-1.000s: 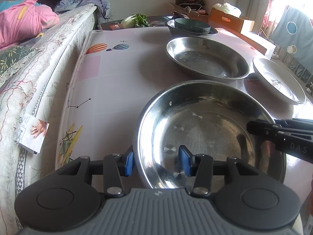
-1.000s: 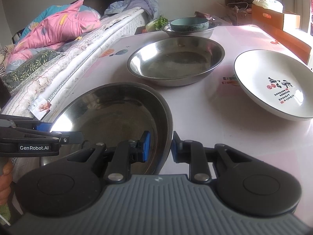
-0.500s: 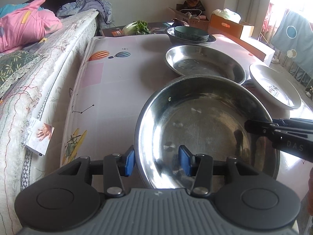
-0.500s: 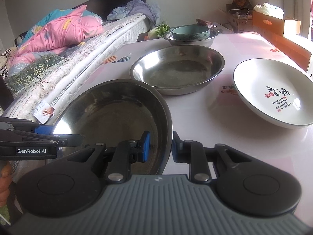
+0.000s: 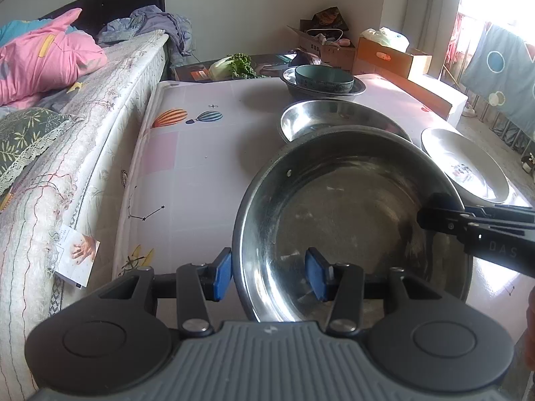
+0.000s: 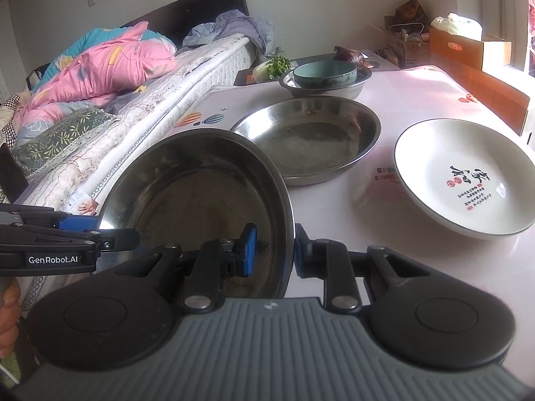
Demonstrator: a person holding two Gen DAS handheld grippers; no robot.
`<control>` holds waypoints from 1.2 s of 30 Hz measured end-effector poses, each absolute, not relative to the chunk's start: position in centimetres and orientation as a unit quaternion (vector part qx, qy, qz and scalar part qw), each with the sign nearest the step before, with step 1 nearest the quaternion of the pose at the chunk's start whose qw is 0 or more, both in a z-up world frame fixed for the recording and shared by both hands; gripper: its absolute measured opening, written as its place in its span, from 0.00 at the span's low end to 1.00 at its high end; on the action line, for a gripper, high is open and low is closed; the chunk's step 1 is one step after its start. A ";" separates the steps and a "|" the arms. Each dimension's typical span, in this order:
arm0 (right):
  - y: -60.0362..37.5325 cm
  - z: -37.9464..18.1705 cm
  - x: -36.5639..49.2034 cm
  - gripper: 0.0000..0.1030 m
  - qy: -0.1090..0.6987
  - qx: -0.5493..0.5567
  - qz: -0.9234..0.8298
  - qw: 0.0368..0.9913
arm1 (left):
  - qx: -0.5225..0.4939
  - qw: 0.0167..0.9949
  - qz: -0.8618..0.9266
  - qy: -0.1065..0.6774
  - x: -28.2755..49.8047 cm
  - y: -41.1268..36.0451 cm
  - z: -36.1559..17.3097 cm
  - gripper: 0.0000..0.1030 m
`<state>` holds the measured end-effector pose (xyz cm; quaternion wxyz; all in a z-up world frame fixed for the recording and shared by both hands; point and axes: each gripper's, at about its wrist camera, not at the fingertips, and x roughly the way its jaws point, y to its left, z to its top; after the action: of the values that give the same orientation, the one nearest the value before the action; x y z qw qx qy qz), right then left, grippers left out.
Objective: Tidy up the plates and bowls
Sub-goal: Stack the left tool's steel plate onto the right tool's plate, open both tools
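A steel plate (image 5: 351, 220) is held above the table by both grippers; it also shows in the right wrist view (image 6: 200, 193). My left gripper (image 5: 269, 275) is shut on its near-left rim. My right gripper (image 6: 274, 250) is shut on its right rim and shows from the side in the left wrist view (image 5: 474, 225). A second steel plate (image 6: 307, 137) sits on the table behind it, partly hidden by the held plate in the left wrist view (image 5: 321, 120). A white printed plate (image 6: 464, 173) lies to the right. A teal bowl (image 6: 324, 73) sits inside a steel bowl (image 6: 351, 88) at the far end.
The table (image 5: 200, 153) has a pink patterned cover. A bed (image 5: 60, 140) with pink bedding (image 6: 110, 63) runs along its left edge. A cabbage (image 5: 230, 65) and cardboard boxes (image 5: 384, 56) stand beyond the far end. Hanging cloth (image 5: 501, 77) is at the right.
The held steel plate has risen off the table and moved forward with both grippers. Its far rim now overlaps the second steel plate in both views.
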<state>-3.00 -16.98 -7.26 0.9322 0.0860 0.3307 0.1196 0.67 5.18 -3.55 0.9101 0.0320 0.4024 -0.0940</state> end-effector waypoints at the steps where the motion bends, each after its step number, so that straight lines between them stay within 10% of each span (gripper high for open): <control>1: -17.1 -7.1 -2.9 0.22 0.329 0.086 0.119 0.933 | 0.032 0.911 -0.094 0.401 0.8 5.1 -3.4 0.46; 36: -24.0 -4.2 9.2 0.23 0.325 0.107 0.081 0.936 | 0.016 0.908 -0.125 0.400 14.1 -0.9 -2.0 0.46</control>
<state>9.20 -24.00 -4.16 0.9363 0.1068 0.3245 0.0813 14.15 -0.85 -2.02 0.9077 0.0163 0.4003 -0.1247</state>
